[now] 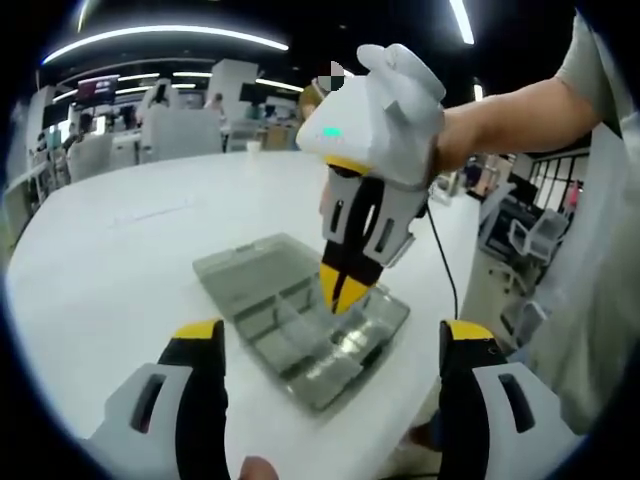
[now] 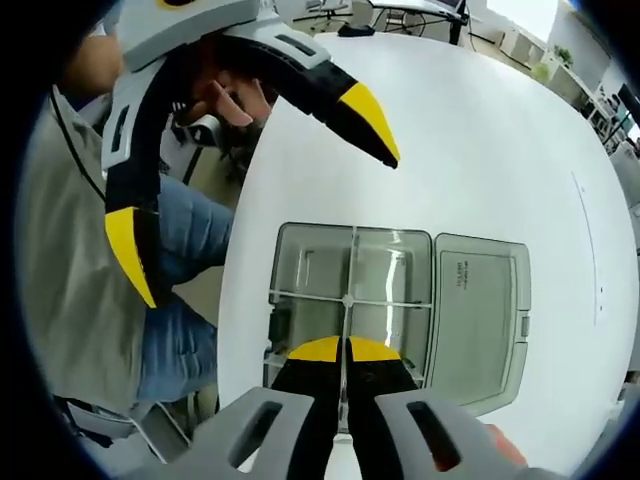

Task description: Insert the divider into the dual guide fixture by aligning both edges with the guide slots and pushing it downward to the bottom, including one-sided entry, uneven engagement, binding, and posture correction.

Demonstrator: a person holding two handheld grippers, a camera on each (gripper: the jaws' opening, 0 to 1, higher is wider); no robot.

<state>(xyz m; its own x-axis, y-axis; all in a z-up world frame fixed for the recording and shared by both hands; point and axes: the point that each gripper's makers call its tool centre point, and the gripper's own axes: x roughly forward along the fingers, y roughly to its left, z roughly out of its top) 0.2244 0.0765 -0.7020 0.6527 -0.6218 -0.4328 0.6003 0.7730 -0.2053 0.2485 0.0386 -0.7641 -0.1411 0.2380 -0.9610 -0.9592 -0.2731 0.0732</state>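
Note:
A clear plastic compartment box (image 1: 262,318) (image 2: 307,262) lies on the white table with its lid (image 2: 480,318) folded open flat beside it. A thin clear divider (image 2: 347,265) stands edge-on along the box's middle line, crossing a second clear wall. My right gripper (image 2: 346,350) (image 1: 342,296) points straight down into the box, its yellow tips shut on the divider's upper edge. My left gripper (image 1: 332,335) (image 2: 270,228) hovers near the box's end with its jaws spread wide and nothing between them. How deep the divider sits in its slots I cannot tell.
The box sits close to the white table's rounded edge (image 1: 400,420). A black cable (image 1: 447,262) hangs from the right gripper. The person's legs in jeans (image 2: 185,300) are just past the table edge. White chairs (image 1: 180,130) and desks stand far behind.

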